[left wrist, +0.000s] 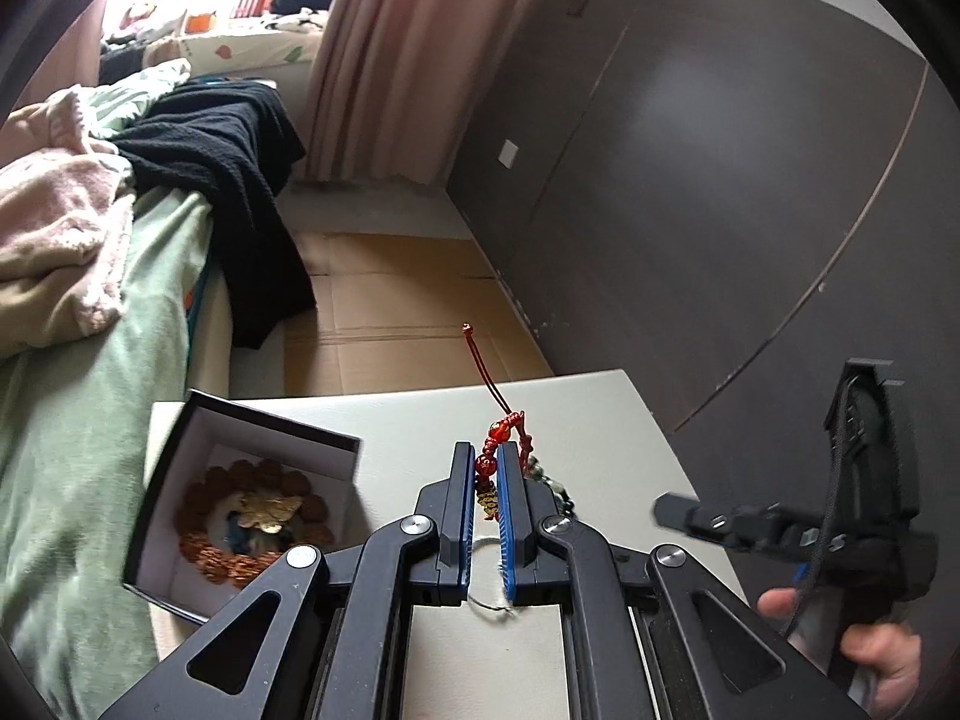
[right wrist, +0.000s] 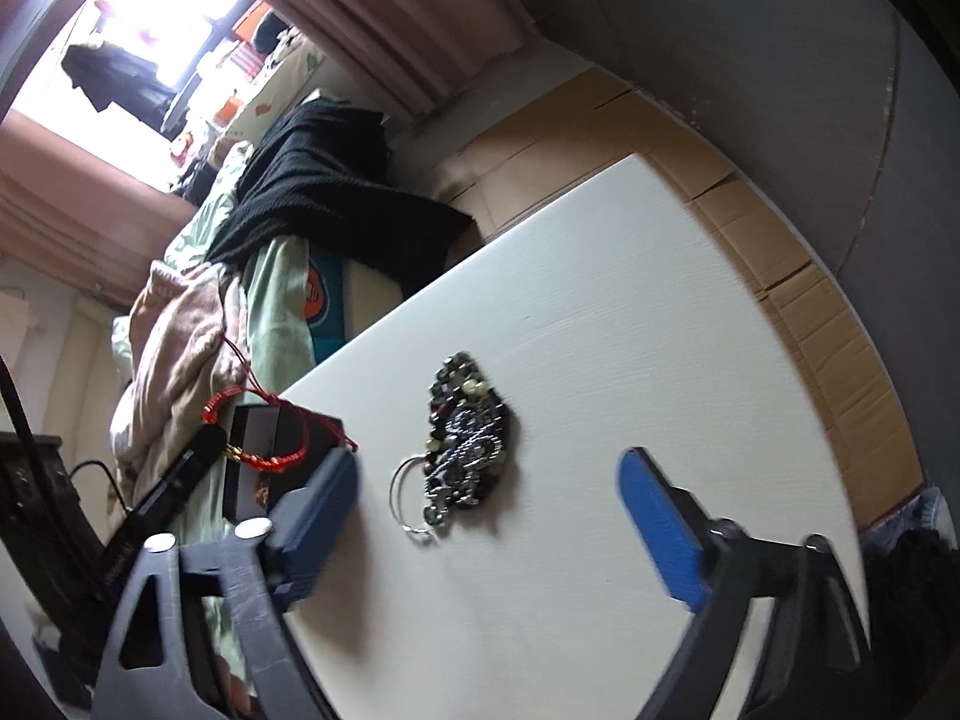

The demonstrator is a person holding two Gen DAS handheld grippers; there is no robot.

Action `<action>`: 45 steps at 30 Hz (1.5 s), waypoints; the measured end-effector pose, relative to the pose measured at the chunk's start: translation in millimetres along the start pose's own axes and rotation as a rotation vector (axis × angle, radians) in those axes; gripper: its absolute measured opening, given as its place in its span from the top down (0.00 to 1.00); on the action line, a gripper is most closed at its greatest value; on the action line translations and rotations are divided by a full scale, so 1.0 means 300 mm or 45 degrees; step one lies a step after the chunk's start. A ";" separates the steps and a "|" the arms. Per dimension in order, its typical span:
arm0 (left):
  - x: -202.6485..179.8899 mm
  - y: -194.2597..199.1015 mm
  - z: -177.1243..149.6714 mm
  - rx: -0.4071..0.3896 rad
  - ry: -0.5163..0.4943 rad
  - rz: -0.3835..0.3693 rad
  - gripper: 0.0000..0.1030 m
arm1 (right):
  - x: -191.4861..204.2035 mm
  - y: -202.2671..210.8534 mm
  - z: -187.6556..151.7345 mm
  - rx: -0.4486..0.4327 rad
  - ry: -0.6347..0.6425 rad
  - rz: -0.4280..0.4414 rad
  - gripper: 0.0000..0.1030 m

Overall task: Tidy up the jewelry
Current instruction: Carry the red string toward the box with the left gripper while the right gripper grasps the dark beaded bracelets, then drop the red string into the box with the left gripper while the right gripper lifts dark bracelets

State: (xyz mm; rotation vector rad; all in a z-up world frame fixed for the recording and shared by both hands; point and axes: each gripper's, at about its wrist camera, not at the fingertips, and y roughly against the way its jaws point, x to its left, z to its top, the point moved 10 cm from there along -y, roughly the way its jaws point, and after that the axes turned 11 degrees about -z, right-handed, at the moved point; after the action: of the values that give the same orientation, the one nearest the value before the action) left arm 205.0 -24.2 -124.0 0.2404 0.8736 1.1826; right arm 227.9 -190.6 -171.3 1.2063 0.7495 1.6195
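My left gripper (left wrist: 485, 450) is shut on a red beaded bracelet (left wrist: 501, 435) with gold beads, and its red cord sticks up above the white table (left wrist: 600, 420). To its left stands an open black box (left wrist: 198, 450) holding a brown bead bracelet (left wrist: 252, 516). In the right wrist view the red bracelet (right wrist: 264, 420) hangs over the black box (right wrist: 258, 450). My right gripper (right wrist: 487, 457) stands open above a pile of dark beads and silver chains (right wrist: 468, 438) with a silver hoop (right wrist: 408, 498). Its pads touch nothing.
A bed with a green sheet (left wrist: 90, 390), a pink blanket (left wrist: 54, 210) and a black cloth (left wrist: 240, 180) runs along the left of the table. Flattened cardboard (left wrist: 390, 312) covers the floor beyond, beside a dark wall (left wrist: 720, 180). A hand (left wrist: 864, 654) holds the right gripper.
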 end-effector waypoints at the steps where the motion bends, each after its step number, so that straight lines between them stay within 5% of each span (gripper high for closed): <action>1: 0.010 0.008 0.004 -0.006 0.008 0.002 0.93 | 0.009 -0.012 -0.001 0.007 0.010 0.001 0.26; 12: 0.085 0.063 0.021 -0.040 0.066 0.006 0.93 | 0.097 -0.174 0.003 0.065 0.100 -0.034 0.58; 22: 0.109 0.087 0.023 -0.044 0.083 0.000 0.93 | 0.120 -0.241 0.003 0.049 0.143 -0.125 0.66; 26: 0.122 0.103 0.026 -0.053 0.086 0.004 0.93 | 0.119 -0.245 0.005 0.040 0.131 -0.128 0.91; 31: 0.141 0.117 0.027 -0.056 0.090 0.011 0.93 | 0.114 -0.232 0.006 0.028 0.140 -0.128 0.93; 45: 0.233 0.163 0.025 -0.048 0.146 0.076 0.93 | 0.190 0.004 0.076 -0.163 0.086 0.096 0.98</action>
State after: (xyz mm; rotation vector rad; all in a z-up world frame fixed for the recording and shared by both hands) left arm 183.2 58.6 -123.0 0.1702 0.9486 1.2771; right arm 245.3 -139.6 -142.1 1.1041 0.6386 1.7503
